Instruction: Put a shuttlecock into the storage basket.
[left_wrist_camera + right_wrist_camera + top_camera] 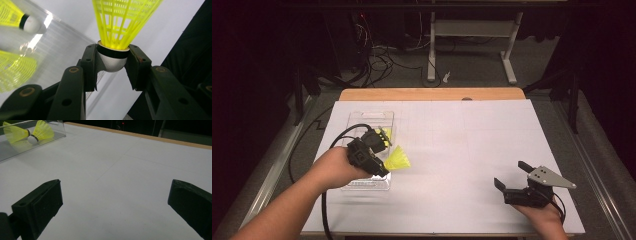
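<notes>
My left gripper (384,167) is shut on a yellow shuttlecock (397,160) by its white cork head, held above the right edge of a clear plastic tray (367,117). In the left gripper view both pads clamp the cork (112,62) and the yellow skirt (122,20) fans upward. Another yellow shuttlecock (15,17) lies in the tray behind, also seen as shuttlecocks (32,133) in the right gripper view. My right gripper (511,175) rests low at the table's front right, jaws wide open with nothing between them.
A white sheet (462,145) covers the table, with a wooden edge (432,94) at the far side. Cables and a desk frame (472,45) stand on the dark floor beyond. The left gripper's black cable (324,210) trails off the front edge.
</notes>
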